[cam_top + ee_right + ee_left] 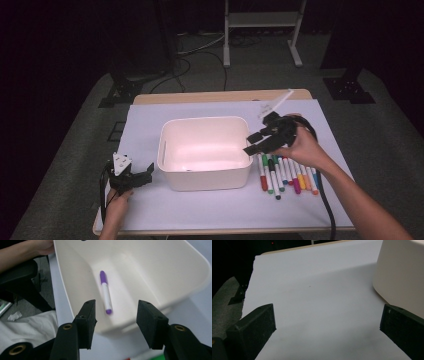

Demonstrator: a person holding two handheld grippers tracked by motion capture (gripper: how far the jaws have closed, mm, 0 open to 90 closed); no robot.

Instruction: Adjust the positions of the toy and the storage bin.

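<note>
A white plastic bin stands in the middle of the paper-covered table. In the right gripper view a purple marker, slightly blurred, is inside the bin near one wall. My right gripper hovers over the bin's right rim, angled down into it. It is open with nothing between its jaws. A row of several coloured markers lies on the paper just right of the bin. My left gripper rests low on the paper left of the bin, open and empty, with the bin's wall beside its right jaw.
A pale sheet of paper covers most of the wooden table. The right gripper's black cable trails along the forearm to the front edge. Dark floor, stand legs and cables lie beyond the table's far side.
</note>
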